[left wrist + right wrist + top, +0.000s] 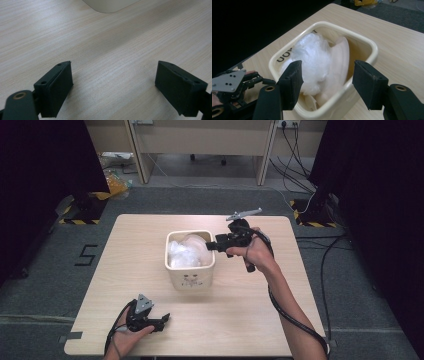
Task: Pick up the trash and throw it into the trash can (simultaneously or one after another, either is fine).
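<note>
A cream square bin [191, 277] stands in the middle of the wooden table [250, 320]. Crumpled clear-white plastic [185, 252] fills it. My right gripper [211, 245] hovers at the bin's right rim, open, with nothing between its jaws. In the right gripper view the open gripper [327, 66] looks down on the plastic [312, 57] inside the bin [364, 40]. My left gripper [164, 319] rests low near the table's front left, open and empty. In the left gripper view it [113, 67] frames bare wood, with the bin's base [110, 5] ahead.
Black curtains flank the table on both sides. Cables [320, 270] run over the grey carpet on the right. A desk [200, 140] stands behind, with yellow packaging [116, 182] on the floor at back left. My left gripper's grey plate [229, 80] appears at the lower left of the right gripper view.
</note>
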`<action>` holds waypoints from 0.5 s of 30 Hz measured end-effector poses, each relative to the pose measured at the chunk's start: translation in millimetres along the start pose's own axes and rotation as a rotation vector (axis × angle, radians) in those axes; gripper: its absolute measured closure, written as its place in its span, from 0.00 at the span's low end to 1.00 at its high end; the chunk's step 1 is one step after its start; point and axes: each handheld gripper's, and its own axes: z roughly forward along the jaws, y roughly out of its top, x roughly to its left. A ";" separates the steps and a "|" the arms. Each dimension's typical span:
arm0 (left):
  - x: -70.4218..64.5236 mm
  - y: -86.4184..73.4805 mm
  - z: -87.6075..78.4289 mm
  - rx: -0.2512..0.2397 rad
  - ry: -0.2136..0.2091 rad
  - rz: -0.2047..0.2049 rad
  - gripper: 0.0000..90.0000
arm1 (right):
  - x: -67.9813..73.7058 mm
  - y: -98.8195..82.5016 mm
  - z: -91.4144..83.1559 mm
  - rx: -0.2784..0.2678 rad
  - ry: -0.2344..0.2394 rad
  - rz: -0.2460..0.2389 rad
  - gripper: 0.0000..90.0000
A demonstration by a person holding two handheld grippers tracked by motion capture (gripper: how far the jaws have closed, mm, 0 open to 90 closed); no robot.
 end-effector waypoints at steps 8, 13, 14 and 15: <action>-0.3 0.0 0.2 -0.003 0.001 -0.004 0.15 | -11.7 -20.7 -13.3 -0.012 -0.033 0.021 0.43; -0.3 0.0 0.2 -0.003 0.000 -0.004 0.15 | -19.6 -32.9 -21.5 -0.029 -0.060 0.045 0.38; -0.3 0.0 0.2 -0.003 0.000 -0.004 0.15 | -21.1 -35.7 -23.6 -0.031 -0.069 0.047 0.38; -0.3 0.0 0.2 -0.004 0.000 -0.004 0.15 | -22.2 -38.0 -25.1 -0.033 -0.078 0.048 0.37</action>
